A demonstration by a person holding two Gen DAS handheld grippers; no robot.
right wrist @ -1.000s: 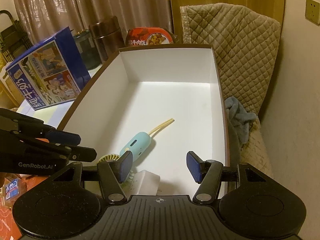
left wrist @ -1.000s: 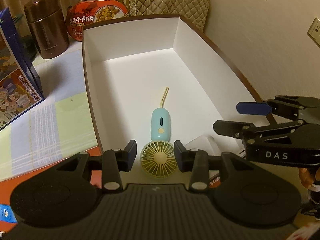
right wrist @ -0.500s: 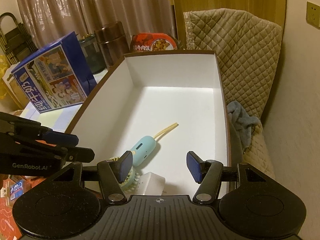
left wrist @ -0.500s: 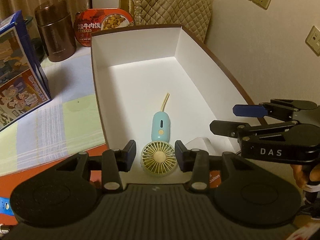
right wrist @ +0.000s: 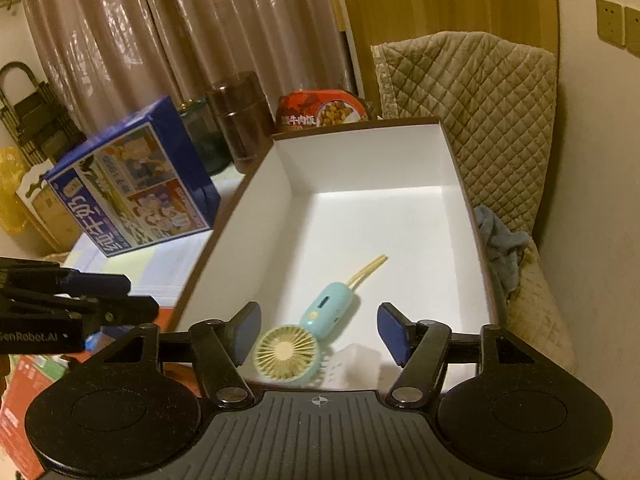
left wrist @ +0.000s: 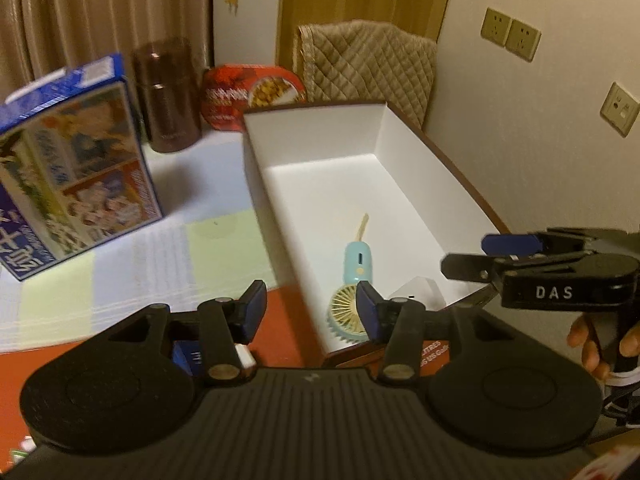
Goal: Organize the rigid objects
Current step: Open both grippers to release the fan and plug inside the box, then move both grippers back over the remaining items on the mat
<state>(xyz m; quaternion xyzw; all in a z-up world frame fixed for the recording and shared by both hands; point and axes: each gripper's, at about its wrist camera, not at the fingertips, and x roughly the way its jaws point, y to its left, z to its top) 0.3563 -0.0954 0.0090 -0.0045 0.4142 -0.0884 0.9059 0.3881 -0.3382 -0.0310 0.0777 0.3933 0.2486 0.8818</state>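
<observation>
Handheld fan (right wrist: 298, 346) lies inside white box (left wrist: 420, 152), near end, white block (right wrist: 352, 364) just beside. Left gripper (left wrist: 308, 306) and right gripper (right wrist: 318, 330): jaws just widened, nothing between. Blue carton (left wrist: 76, 164), brown canister (left wrist: 168, 94), red tin (left wrist: 252, 94) wait on surface.

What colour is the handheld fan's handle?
Light blue-green handle on the handheld fan, with a pale yellow strap; clearest in the right wrist view.

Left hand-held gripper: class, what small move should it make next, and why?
Probably swing toward the blue carton on the cloth. The left hand-held gripper is open and empty, having just been opening; the fan already lies in the white box.
</observation>
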